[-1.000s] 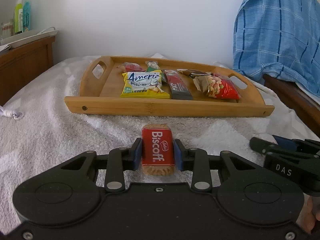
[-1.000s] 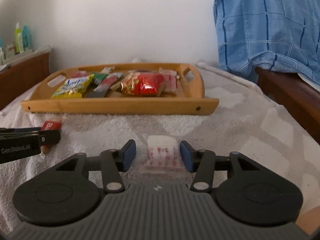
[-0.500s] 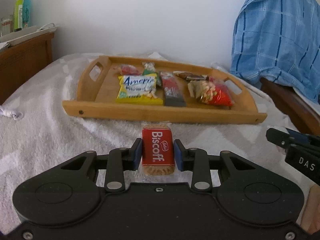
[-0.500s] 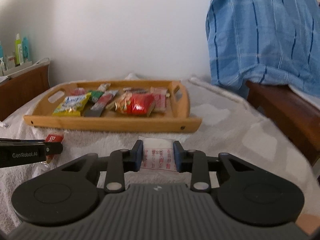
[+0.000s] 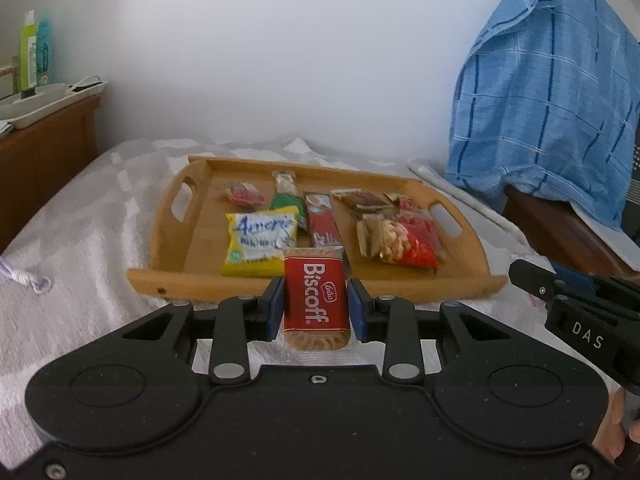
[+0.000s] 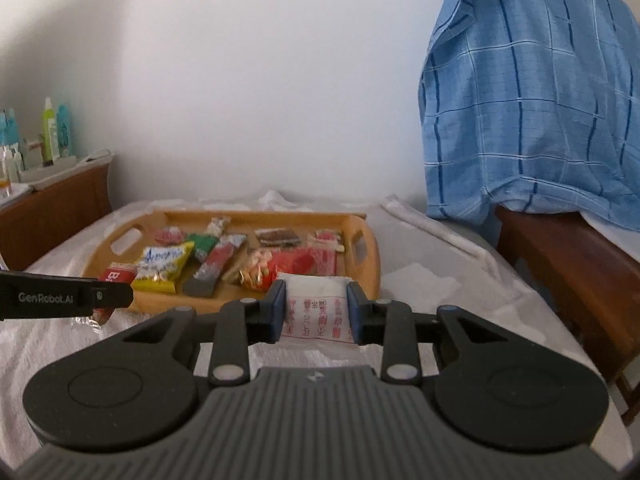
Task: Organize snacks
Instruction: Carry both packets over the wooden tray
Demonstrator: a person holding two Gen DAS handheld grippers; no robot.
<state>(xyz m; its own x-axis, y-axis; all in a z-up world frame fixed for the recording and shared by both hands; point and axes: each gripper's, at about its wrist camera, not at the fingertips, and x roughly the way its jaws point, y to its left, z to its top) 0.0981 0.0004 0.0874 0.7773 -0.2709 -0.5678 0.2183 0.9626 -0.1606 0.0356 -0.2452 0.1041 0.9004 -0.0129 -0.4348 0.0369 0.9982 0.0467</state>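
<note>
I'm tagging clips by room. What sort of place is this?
Probably a bedroom. The wooden tray of snacks sits on a bed-like blanketed surface, a blue checked cloth hangs over wooden furniture, and toiletry bottles stand on a side cabinet.

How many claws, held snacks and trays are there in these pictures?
Claws: 2, the left claw and the right claw
Held snacks: 2, the Biscoff and the white packet
Trays: 1, the tray
Total: 5
</note>
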